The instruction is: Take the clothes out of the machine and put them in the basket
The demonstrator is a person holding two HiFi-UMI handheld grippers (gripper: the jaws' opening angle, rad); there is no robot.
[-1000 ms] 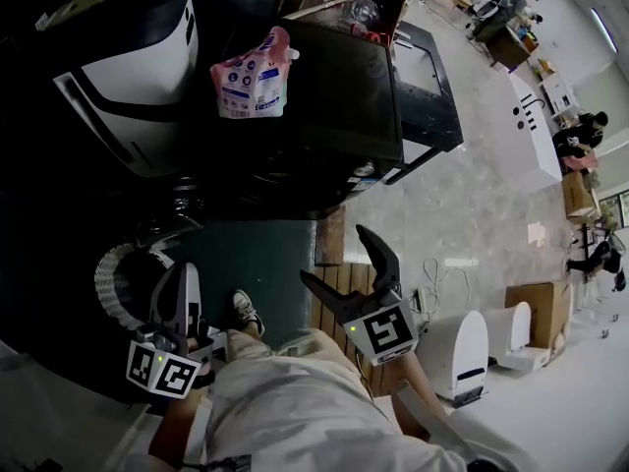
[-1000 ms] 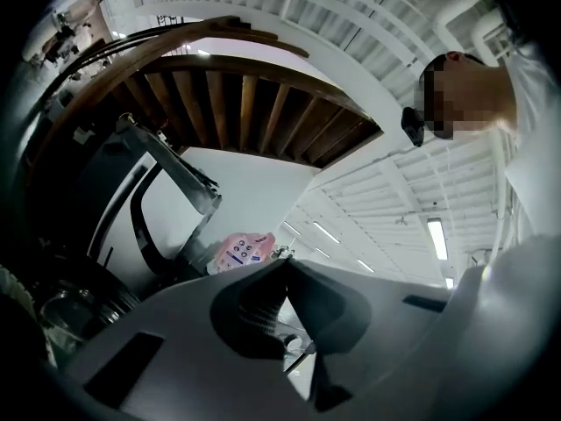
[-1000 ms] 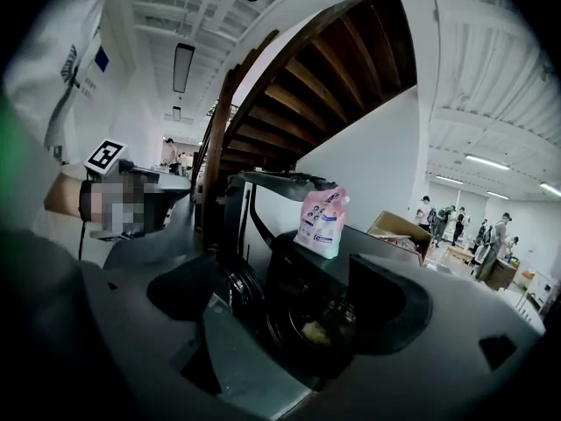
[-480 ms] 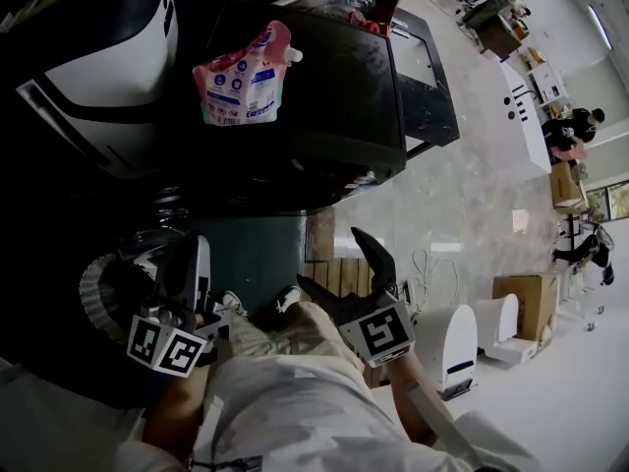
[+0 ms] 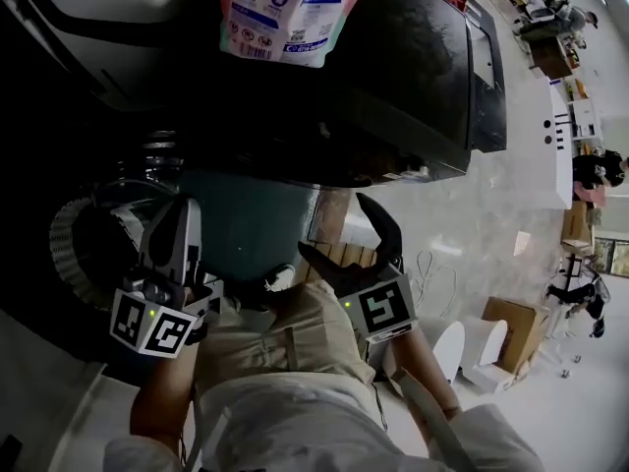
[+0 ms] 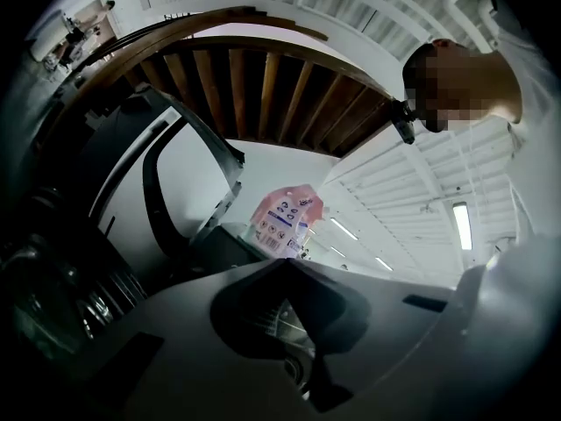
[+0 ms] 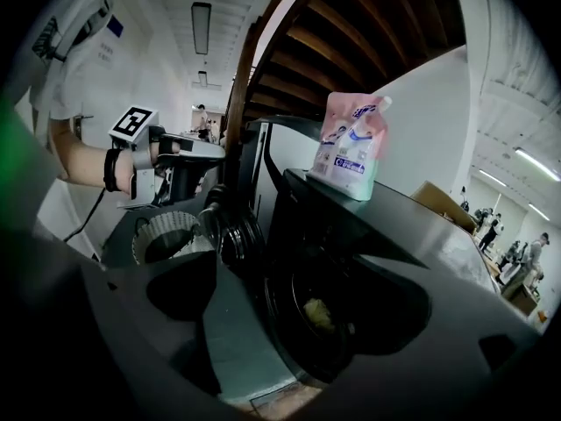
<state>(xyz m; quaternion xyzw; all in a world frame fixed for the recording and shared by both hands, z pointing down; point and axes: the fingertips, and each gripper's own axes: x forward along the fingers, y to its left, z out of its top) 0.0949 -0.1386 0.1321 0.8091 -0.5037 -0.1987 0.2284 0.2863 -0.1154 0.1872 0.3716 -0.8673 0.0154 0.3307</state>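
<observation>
- The pink pouch (image 5: 295, 13) on the machine (image 5: 423, 77) ran off the head view's top edge, so its upper part was lost.
- Deep in the drum (image 7: 294, 279), a pale lump (image 7: 317, 312) was too dim to name (cloth or not, unclear).
- The left gripper (image 5: 183, 214) covered part of the basket (image 5: 64, 254), whose inside showed only black.
- Distant people (image 5: 590, 170) were too small to make out.

Pink pouch (image 5: 295, 8) ahead of the right tongs (image 5: 334, 226); cardboard box (image 5: 506, 324) and white bins (image 5: 454, 347) to their right; wooden slats (image 5: 344, 255) below.

Pouch (image 5: 293, 10) sits atop the machine (image 5: 403, 96), basket (image 5: 71, 254) at its left.
</observation>
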